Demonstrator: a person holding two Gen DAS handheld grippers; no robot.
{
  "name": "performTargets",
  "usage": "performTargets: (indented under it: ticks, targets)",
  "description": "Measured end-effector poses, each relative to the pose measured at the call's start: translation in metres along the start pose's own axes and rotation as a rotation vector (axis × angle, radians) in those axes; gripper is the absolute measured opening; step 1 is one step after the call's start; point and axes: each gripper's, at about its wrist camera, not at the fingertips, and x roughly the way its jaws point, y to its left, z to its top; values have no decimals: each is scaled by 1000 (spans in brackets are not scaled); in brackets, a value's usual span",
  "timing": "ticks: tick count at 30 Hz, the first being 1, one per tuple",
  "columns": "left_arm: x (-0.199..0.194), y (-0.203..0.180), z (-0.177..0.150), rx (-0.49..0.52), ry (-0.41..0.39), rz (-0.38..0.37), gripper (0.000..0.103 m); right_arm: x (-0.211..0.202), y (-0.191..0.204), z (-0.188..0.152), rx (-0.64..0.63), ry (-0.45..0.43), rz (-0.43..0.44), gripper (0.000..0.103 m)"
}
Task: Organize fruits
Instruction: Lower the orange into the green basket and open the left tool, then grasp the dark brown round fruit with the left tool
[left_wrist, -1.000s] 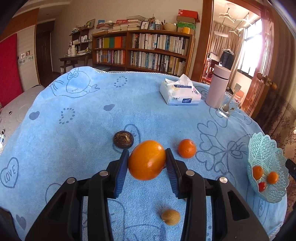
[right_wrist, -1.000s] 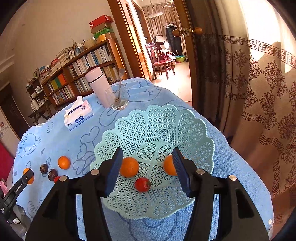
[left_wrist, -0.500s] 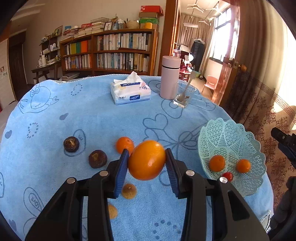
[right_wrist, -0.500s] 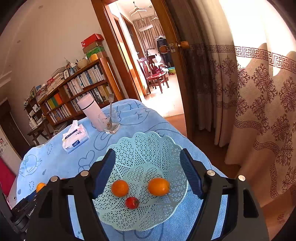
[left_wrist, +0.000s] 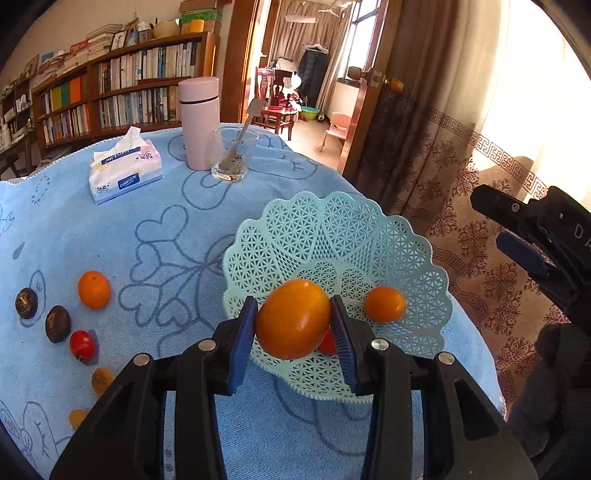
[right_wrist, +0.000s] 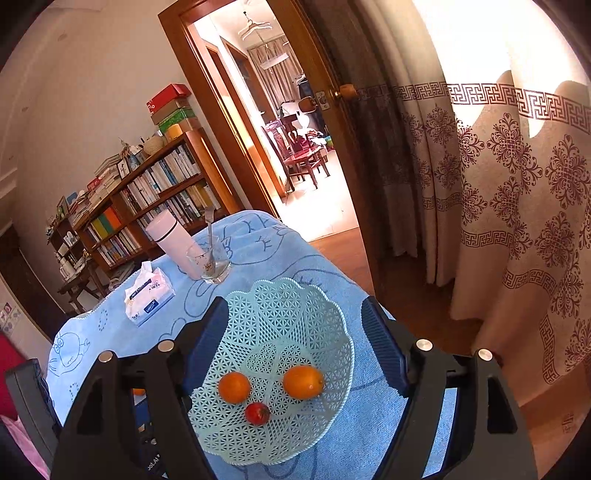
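Observation:
My left gripper (left_wrist: 293, 314) is shut on a large orange (left_wrist: 293, 319) and holds it over the near rim of the pale green lattice basket (left_wrist: 332, 229). The basket (right_wrist: 280, 295) holds two small oranges (right_wrist: 234, 386) (right_wrist: 303, 381) and a red tomato (right_wrist: 257, 413). My right gripper (right_wrist: 293, 310) hovers above and short of the basket; its jaws are opening and nothing is pressed between them. It also shows at the right edge of the left wrist view (left_wrist: 532, 243). On the blue cloth lie a tangerine (left_wrist: 94, 290), two dark brown fruits (left_wrist: 58, 324), a tomato (left_wrist: 82, 344) and small yellowish fruits (left_wrist: 102, 380).
A tissue pack (left_wrist: 125, 171), a pink flask (left_wrist: 198, 122) and a glass with a spoon (left_wrist: 232, 157) stand at the far side. The table's edge runs just right of the basket, with patterned curtains (right_wrist: 517, 184) and a doorway beyond.
My left gripper swung right with the orange, from over the loose fruits to the basket's near rim. My right gripper's jaws spread wider and it drew back and up from the basket.

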Motion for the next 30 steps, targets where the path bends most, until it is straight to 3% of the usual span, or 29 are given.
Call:
performTargets:
  ticks: [1,2,3,8,17,30]
  targets:
    - [1,-3,0,4,-1,-7,48,0,0,0,1,0,-1,76]
    - [0,-4,-1,5,-12,-8,65,0,0,0,3,0,-1,77]
    - [-3,-3,-1,5,-33,-5,72,0,-1,0,5,1,0,77]
    - [-15,9,1,-4,-94,57,86,-2,1,-2,8,-3,0,82]
    - [-36,56,6,-88,-146,213,93,-2,10,-8,-9,2,11,84]
    - [-65,157,2,-267,-141,419,94,4,20,-14,-37,27,30,86]
